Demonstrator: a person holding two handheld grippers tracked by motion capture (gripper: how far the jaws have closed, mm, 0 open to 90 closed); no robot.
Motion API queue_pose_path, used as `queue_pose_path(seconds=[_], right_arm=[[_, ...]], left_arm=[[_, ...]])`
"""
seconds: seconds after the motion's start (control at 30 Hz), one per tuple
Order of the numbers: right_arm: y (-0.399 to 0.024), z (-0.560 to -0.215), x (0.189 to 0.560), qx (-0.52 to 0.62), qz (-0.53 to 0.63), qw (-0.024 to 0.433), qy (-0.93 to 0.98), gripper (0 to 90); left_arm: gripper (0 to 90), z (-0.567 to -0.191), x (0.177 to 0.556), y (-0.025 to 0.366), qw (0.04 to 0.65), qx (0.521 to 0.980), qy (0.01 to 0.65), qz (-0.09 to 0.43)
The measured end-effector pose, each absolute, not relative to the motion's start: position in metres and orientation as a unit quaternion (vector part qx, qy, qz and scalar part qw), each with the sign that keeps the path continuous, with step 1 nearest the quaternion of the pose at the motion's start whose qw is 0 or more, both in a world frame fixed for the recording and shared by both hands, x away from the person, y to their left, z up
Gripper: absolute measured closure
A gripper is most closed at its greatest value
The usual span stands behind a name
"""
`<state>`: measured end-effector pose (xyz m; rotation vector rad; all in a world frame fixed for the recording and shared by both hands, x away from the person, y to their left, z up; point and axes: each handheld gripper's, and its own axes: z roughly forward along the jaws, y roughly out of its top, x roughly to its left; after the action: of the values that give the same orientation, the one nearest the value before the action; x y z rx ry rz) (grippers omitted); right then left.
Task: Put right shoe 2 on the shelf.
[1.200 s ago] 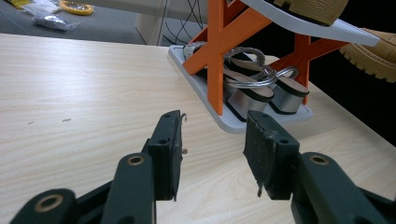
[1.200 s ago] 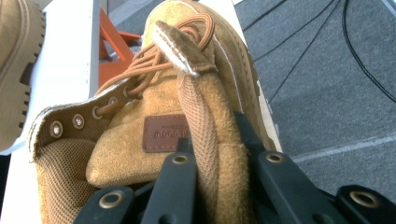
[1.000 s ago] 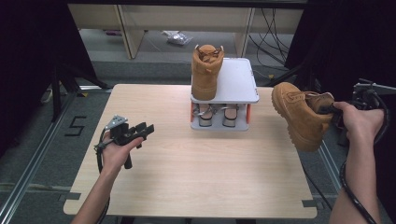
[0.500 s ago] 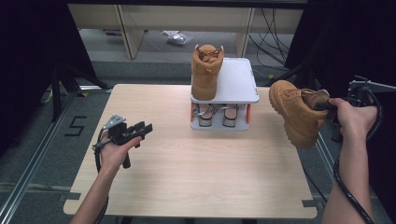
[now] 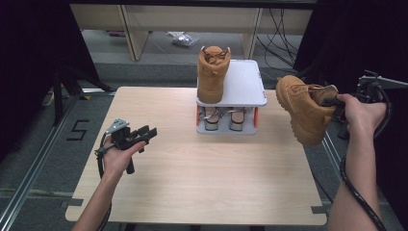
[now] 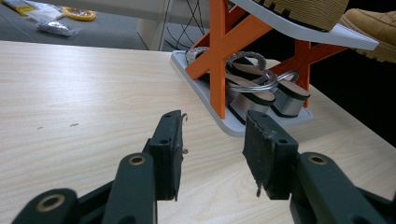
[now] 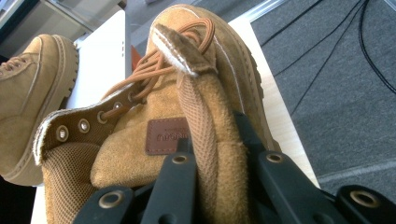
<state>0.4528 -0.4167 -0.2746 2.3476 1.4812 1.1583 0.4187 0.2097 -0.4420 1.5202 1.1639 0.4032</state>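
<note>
A tan boot (image 5: 306,111) hangs in the air off the table's right edge, toe pointing left toward the rack. My right gripper (image 5: 339,102) is shut on the boot's heel collar (image 7: 212,140), one jaw on each side of the heel tab. A second tan boot (image 5: 212,73) stands upright on the left half of the white top shelf (image 5: 245,85) of a small rack; its sole (image 6: 299,11) shows in the left gripper view. My left gripper (image 5: 150,133) rests low over the table's left side, open, with nothing between its fingers (image 6: 168,151).
The rack has orange legs (image 6: 217,46) and a lower tray holding a pair of silver sandals (image 5: 220,119). The wooden table (image 5: 192,178) stretches bare in front of the rack. Beyond it are a shelving unit, cables and a plastic bag (image 5: 182,38) on the floor.
The held boot has drifted slightly left and up toward the rack with my right hand. The left gripper has stayed put.
</note>
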Motion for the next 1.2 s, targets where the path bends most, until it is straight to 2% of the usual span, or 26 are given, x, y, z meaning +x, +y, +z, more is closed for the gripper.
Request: queue_pose_path(seconds=[1.2], right_arm=[[-0.405, -0.265, 0.473, 0.777, 0.409, 0.084, 0.472, 82.0]], left_arm=[[55.5, -0.442, 0.419, 0.213, 0.557, 0.642, 0.497, 0.175]])
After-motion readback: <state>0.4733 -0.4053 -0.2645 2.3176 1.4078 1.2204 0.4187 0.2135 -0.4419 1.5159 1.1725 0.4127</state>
